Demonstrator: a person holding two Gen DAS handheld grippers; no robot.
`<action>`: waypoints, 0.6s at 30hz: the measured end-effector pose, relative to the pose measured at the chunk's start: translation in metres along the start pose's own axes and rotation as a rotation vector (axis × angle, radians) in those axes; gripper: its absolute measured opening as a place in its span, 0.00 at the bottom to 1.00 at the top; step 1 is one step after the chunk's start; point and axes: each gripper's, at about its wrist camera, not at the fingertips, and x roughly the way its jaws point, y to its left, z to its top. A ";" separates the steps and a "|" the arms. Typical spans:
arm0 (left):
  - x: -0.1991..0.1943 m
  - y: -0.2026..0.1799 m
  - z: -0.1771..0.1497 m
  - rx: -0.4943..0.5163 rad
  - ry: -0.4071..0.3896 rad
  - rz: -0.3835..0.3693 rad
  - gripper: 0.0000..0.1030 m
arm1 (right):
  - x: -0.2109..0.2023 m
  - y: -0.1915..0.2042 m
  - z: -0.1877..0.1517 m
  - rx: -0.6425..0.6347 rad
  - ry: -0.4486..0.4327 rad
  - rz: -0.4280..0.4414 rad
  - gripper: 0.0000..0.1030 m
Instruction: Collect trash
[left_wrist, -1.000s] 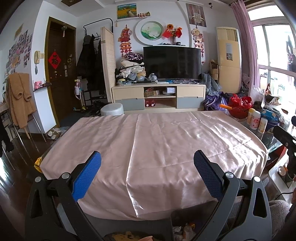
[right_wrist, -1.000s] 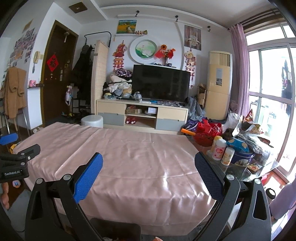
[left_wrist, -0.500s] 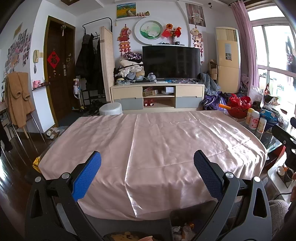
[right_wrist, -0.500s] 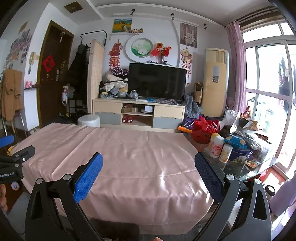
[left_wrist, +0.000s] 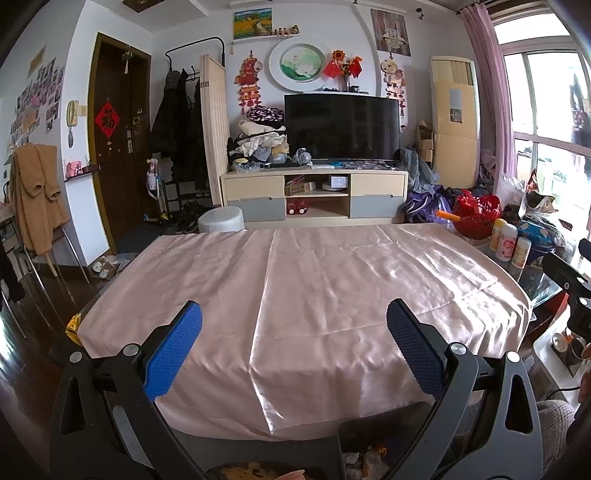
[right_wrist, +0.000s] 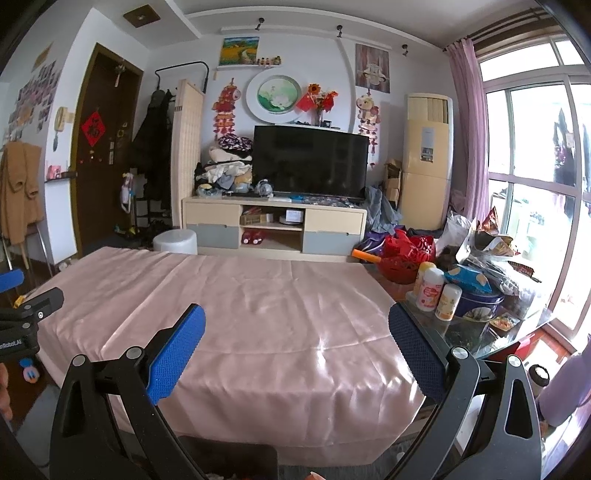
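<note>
"GenRobot.AI" is partly legible on the black left gripper (right_wrist: 16, 332) at 9 o'clock in the right view; its blue-padded jaws gape wide, empty. The right gripper (right_wrist: 295, 347) is likewise spread, holding nothing. The pink satin tablecloth (left_wrist: 314, 288) lies bare to every edge. A dark bin (left_wrist: 362, 458) of crumpled trash at 6 o'clock is cut off. Bottle labels (right_wrist: 430, 291) at 3 o'clock are unreadable

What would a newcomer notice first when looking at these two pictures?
Most striking is the shiny pink cloth that covers the whole table in the foreground, with both open grippers, left gripper and right gripper, held above its near edge and holding nothing. Behind it, a big black television stands on a low cabinet against the far wall. On the right, bottles and snack bags crowd a glass table by the window.
</note>
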 end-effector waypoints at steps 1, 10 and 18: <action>0.000 -0.001 0.000 0.001 -0.001 0.000 0.92 | 0.000 0.000 0.000 0.000 0.000 0.000 0.97; -0.001 -0.002 0.002 -0.003 -0.005 -0.002 0.92 | 0.001 -0.001 -0.001 0.000 -0.001 -0.001 0.97; -0.005 -0.004 0.004 0.005 -0.012 -0.010 0.92 | -0.002 -0.002 0.001 0.006 -0.005 -0.003 0.97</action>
